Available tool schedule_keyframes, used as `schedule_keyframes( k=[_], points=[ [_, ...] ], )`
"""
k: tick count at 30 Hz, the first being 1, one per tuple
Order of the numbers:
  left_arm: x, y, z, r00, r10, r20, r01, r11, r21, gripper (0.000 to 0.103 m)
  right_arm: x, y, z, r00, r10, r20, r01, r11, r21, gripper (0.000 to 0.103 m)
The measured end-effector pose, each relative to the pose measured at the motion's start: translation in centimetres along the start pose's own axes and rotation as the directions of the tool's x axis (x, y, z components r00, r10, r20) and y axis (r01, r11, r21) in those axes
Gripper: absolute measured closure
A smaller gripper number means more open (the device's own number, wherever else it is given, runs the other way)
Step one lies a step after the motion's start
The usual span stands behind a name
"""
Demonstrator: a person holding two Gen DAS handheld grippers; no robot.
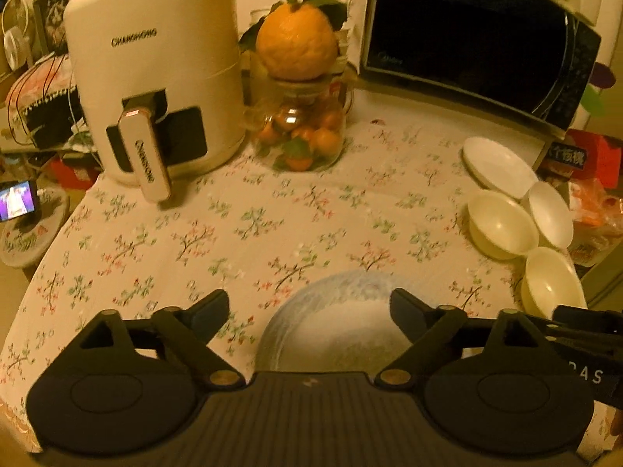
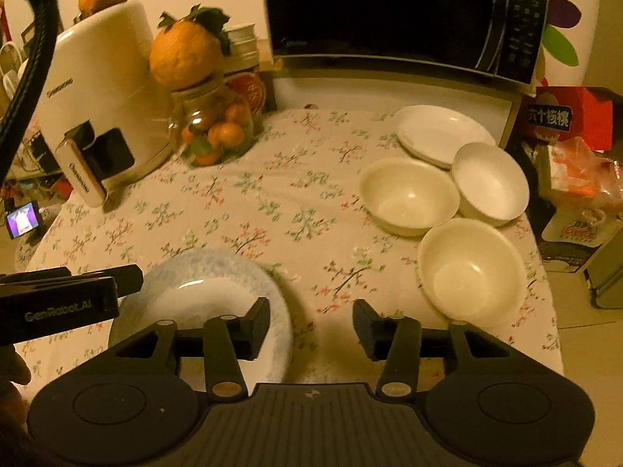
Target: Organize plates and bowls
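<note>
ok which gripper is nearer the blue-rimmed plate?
Left. The left gripper hangs open right over the blue-rimmed plate. The right gripper sits open just off its right edge, over bare tablecloth.

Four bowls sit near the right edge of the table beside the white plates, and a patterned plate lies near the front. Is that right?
Not quite: there are three bowls, not four, as the right wrist view shows. They do sit by the white plates, and the patterned plate lies near the front.
</note>
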State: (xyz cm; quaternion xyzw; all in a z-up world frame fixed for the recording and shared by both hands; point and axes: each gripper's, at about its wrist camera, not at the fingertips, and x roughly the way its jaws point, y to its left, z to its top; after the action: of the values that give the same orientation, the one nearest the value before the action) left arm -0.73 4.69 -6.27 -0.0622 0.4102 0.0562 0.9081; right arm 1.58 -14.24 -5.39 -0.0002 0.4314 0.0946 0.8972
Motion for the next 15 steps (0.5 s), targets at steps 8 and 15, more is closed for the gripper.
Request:
schedule_keyframes(
  k=[8, 15],
  points=[
    [-0.4, -1.5, 1.7, 0.998, -0.009, 0.056, 0.008, 1.000, 0.014, 0.000, -0.8, -2.1, 1.2, 0.999, -0.024, 0.029, 0.023, 0.999, 0.031, 0.015],
    [0.1, -2.6, 2.5, 0.998, -0.019, 0.057, 0.017, 1.000, 0.025, 0.000, -1.8, -4.6, 2.2, 0.997, -0.052, 0.059, 0.048, 0.996, 0.075, 0.003]
  ],
)
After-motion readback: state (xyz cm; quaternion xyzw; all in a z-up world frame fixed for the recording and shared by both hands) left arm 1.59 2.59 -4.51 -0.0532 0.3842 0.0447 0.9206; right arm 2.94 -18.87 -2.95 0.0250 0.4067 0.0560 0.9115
